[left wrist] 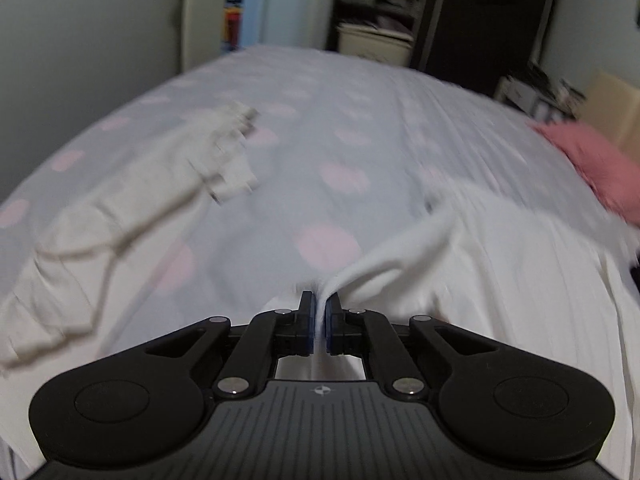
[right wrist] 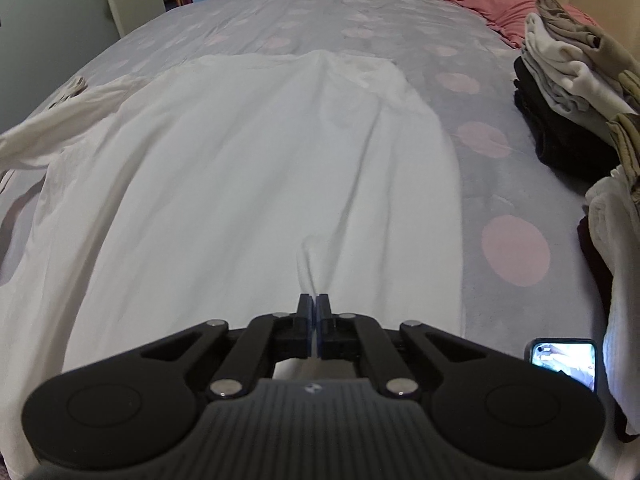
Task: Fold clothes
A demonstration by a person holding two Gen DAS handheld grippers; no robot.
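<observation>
A white long-sleeved shirt (right wrist: 256, 168) lies spread on the bed, its body running away from me in the right wrist view. My right gripper (right wrist: 313, 304) is shut on a pinched ridge of the shirt's near hem. In the blurred left wrist view, my left gripper (left wrist: 319, 304) is shut on a fold of the same white shirt (left wrist: 500, 264), which drapes off to the right. One sleeve (left wrist: 132, 208) stretches across the bed at the left, its cuff (left wrist: 236, 128) pointing away. That sleeve (right wrist: 64, 112) also shows at the left of the right wrist view.
The bed cover (right wrist: 472, 184) is pale grey with pink dots. A pile of folded clothes (right wrist: 576, 92) stands at the right, with more clothes (right wrist: 612, 248) nearer. A pink pillow (right wrist: 504, 4) lies far right. A lit phone (right wrist: 564, 364) rests at the near right. Shelves (left wrist: 376, 0) stand beyond the bed.
</observation>
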